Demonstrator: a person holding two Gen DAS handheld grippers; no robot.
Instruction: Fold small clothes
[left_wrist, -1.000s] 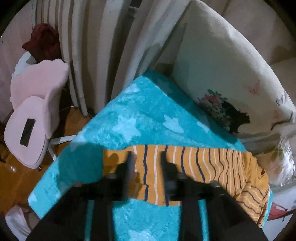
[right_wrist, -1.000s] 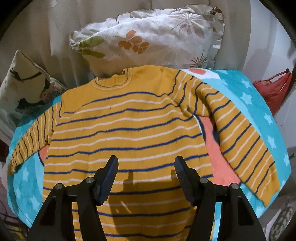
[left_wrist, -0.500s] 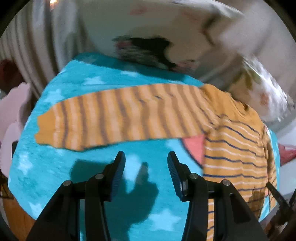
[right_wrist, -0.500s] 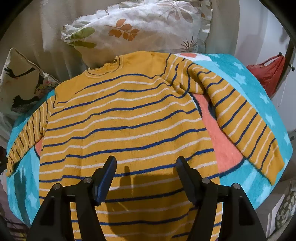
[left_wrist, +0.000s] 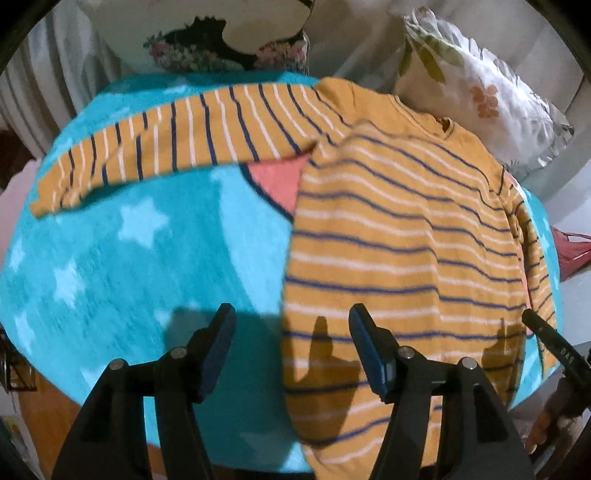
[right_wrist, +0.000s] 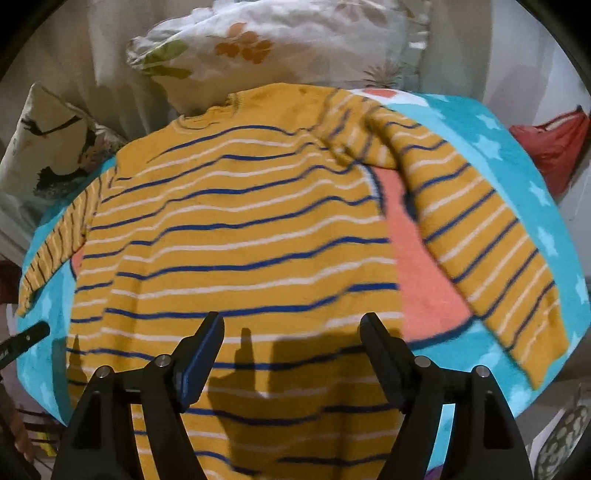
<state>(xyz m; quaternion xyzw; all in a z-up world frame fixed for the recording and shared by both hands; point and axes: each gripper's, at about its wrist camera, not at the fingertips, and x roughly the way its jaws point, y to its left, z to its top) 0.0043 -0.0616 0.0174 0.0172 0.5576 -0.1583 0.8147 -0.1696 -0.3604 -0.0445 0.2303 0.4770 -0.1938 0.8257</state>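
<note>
We see a fluffy blue blanket (left_wrist: 122, 258) with pale stars on it, and a pink patch (right_wrist: 424, 280) shows in the middle. Behind it lean a flowery pillow (right_wrist: 280, 48) and a cushion with a dark picture (left_wrist: 221, 40). A red bag (right_wrist: 554, 147) sits off to the right side.

The yellow striped sweater (right_wrist: 240, 229) lies flat on the blanket, neck toward the pillows. One sleeve (left_wrist: 166, 147) stretches out to the left, and the other sleeve (right_wrist: 491, 251) slants down to the right. The bottom of the sweater hangs over the near edge of the blanket.

Our left gripper (left_wrist: 290, 325) is held wide apart and holds nothing. It hangs over the sweater's left side edge, with bare blue blanket to its left. Our right gripper (right_wrist: 291, 332) is spread wide too, with nothing in it, above the lower part of the sweater.
</note>
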